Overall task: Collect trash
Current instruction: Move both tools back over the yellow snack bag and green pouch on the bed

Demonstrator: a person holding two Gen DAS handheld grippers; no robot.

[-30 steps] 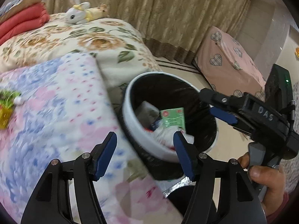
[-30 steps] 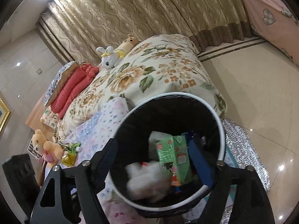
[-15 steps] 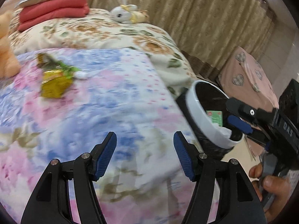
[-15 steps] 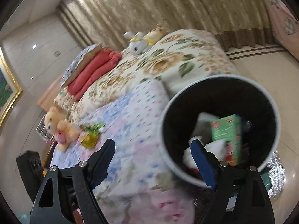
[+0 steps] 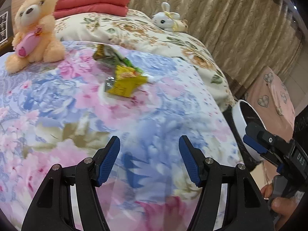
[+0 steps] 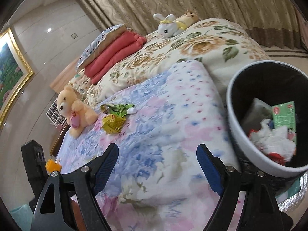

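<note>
A yellow crumpled wrapper (image 5: 126, 81) and a green wrapper (image 5: 113, 56) lie on the floral quilt (image 5: 77, 100), well beyond my left gripper (image 5: 149, 159), which hovers open and empty over the quilt. In the right wrist view the same yellow wrapper (image 6: 112, 124) and green wrapper (image 6: 118, 108) sit far ahead of my right gripper (image 6: 156, 165), also open and empty. The white-rimmed bin (image 6: 248, 134) with a black liner stands beside the bed at right, holding a green carton (image 6: 284, 115) and crumpled white paper (image 6: 273, 136). My right gripper (image 5: 256, 144) shows at the left view's right edge.
A peach teddy bear (image 5: 34, 28) sits on the quilt left of the wrappers. A white plush rabbit (image 5: 168, 21) and folded red blankets (image 5: 92, 3) lie farther back. Curtains (image 5: 231, 19) hang behind; a pink heart-patterned cover (image 5: 271, 96) stands at right. A hand (image 5: 283, 206) holds the right gripper.
Both grippers have swung left from over the bin to above the quilt. The wrappers and the teddy bear have come into view; the bin now sits at the right edge.
</note>
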